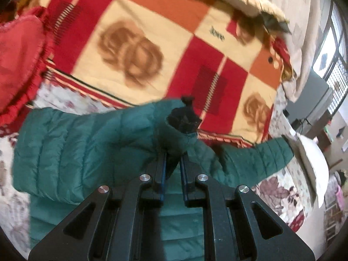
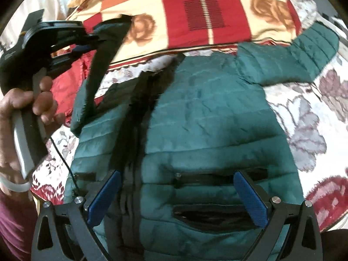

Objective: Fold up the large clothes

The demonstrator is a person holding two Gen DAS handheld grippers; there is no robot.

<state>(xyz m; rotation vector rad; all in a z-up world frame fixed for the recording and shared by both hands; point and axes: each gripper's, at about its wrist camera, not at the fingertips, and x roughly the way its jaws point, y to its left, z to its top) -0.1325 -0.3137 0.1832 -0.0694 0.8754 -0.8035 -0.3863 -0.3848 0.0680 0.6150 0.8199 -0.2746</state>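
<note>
Jacket (image 2: 206, 113) flat on bed (image 2: 304, 134), front up, near blanket (image 2: 195, 17) edge. Your left gripper (image 1: 173, 152) pinches sleeve cuff (image 1: 184, 119), lifted for first fold. Right gripper (image 2: 177, 198) spread, empty, over hem. Other sleeve (image 2: 304, 56), body unfolded.

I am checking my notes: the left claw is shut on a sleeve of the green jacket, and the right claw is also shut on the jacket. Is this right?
Only partly. The left claw is shut on a sleeve of the green jacket, but the right claw is open, its blue pads spread wide above the jacket and gripping nothing, as the right wrist view shows.
</note>
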